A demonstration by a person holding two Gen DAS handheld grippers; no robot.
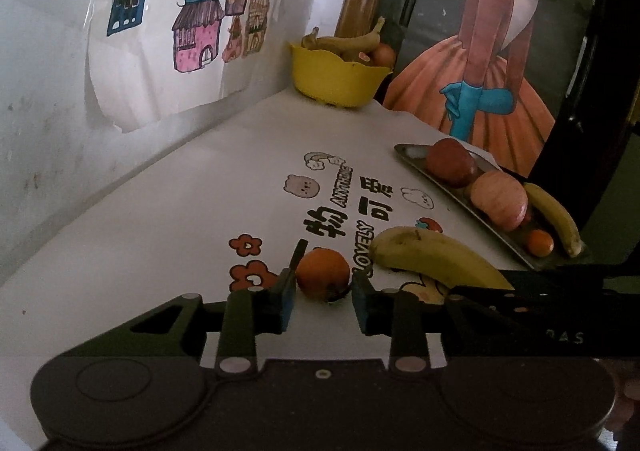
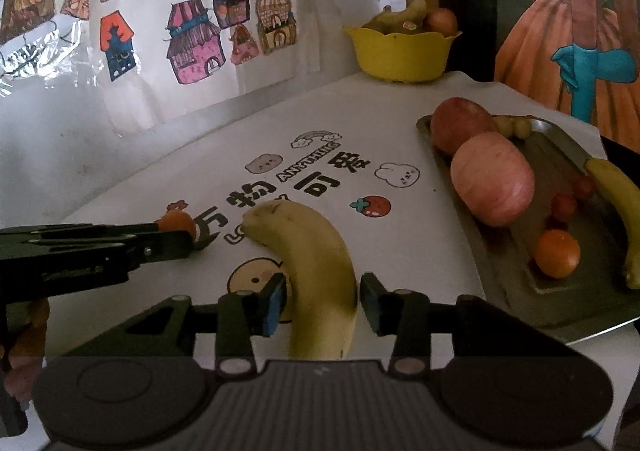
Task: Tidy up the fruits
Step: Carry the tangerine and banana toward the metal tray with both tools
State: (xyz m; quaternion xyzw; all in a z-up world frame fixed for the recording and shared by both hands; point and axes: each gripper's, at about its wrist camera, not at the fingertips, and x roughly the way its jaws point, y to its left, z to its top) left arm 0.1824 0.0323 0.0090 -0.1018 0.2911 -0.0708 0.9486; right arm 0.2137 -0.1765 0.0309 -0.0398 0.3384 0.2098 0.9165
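An orange lies on the white printed table cover between the fingers of my left gripper, which is open around it with small gaps at each side. A yellow banana lies between the open fingers of my right gripper; it also shows in the left wrist view. In the right wrist view the left gripper and the orange are at the left. A metal tray at the right holds two apples, a small orange, a banana and small red fruits.
A yellow bowl with bananas and other fruit stands at the table's far corner by the wall. House drawings hang on the wall at the left. A painted panel of a woman in an orange dress stands behind the tray.
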